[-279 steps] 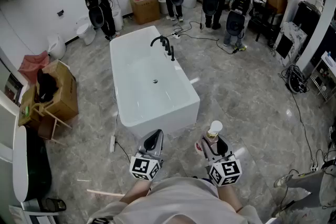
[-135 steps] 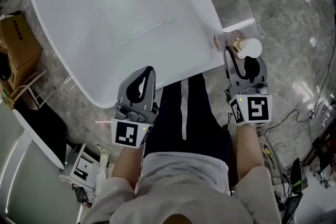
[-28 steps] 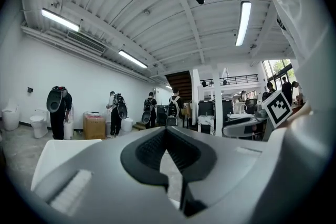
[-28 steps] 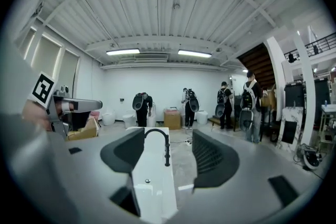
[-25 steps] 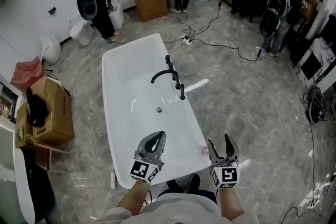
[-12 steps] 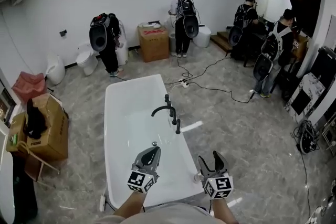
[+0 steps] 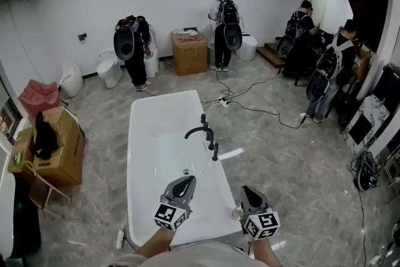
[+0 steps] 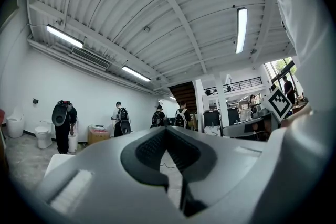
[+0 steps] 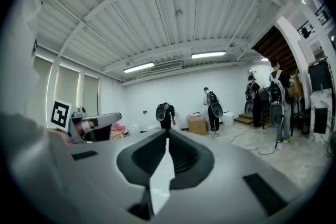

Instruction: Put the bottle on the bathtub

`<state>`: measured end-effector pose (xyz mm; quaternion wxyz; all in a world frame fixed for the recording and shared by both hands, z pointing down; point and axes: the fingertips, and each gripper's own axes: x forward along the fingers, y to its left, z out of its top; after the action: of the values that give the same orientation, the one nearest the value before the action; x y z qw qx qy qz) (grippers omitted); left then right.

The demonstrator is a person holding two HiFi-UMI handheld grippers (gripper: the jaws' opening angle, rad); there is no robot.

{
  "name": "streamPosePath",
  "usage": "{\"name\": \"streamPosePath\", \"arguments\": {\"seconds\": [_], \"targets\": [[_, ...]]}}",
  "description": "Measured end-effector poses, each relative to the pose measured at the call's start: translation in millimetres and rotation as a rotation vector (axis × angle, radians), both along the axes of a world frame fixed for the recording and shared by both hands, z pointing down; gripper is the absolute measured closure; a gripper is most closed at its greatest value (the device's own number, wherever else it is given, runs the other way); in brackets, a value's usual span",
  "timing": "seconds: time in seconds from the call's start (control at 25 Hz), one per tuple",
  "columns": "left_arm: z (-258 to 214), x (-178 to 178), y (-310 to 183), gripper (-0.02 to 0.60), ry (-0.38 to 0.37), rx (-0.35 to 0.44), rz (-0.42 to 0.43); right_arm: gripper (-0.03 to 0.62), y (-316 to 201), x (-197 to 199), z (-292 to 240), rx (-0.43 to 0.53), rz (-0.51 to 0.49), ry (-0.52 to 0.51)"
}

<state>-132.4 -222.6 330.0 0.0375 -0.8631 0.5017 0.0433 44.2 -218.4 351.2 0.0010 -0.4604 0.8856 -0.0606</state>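
The white bathtub [image 7: 164,134] stands lengthwise in the middle of the head view, with a black faucet [image 7: 204,132] on its right rim. A small pale thing [image 7: 235,212] sits on the tub's near right corner beside my right gripper; it looks like the bottle, but it is too small to be sure. My right gripper [image 7: 247,189] [image 9: 168,131] hovers over that corner. Its jaws have just been closing, and they now meet with nothing between them. My left gripper [image 7: 185,178] [image 8: 166,127] hangs shut and empty over the tub's near end. Both point level into the room.
Several people with backpacks stand along the far wall and at the right. A cardboard box [image 7: 190,52] and toilets [image 7: 110,72] line the back wall. More boxes [image 7: 55,153] sit at the left. Cables [image 7: 250,110] run across the marble floor right of the tub.
The right gripper's jaws, wide apart half a second ago, are now together. Both grippers have risen. The bottle held earlier is no longer in the right gripper.
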Motion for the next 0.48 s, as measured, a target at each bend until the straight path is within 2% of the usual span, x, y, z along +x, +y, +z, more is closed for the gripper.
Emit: {"name": "streamPosePath", "arguments": {"seconds": [0.04, 0.2, 0.48], "targets": [[-1.0, 0.3, 1.6, 0.572, -0.003, 0.003, 0.004, 0.583, 3.2, -3.3, -1.2, 0.001, -0.020, -0.008], [-4.8, -0.1, 1.1, 0.572, -0.007, 0.019, 0.007, 0.588, 7.8, -13.1, -9.8, 0.030, -0.086, -0.025], [-4.4, 3.2, 5.6, 0.572, -0.007, 0.014, 0.012, 0.588, 12.0, -13.0, -10.1, 0.022, -0.094, -0.034]]}}
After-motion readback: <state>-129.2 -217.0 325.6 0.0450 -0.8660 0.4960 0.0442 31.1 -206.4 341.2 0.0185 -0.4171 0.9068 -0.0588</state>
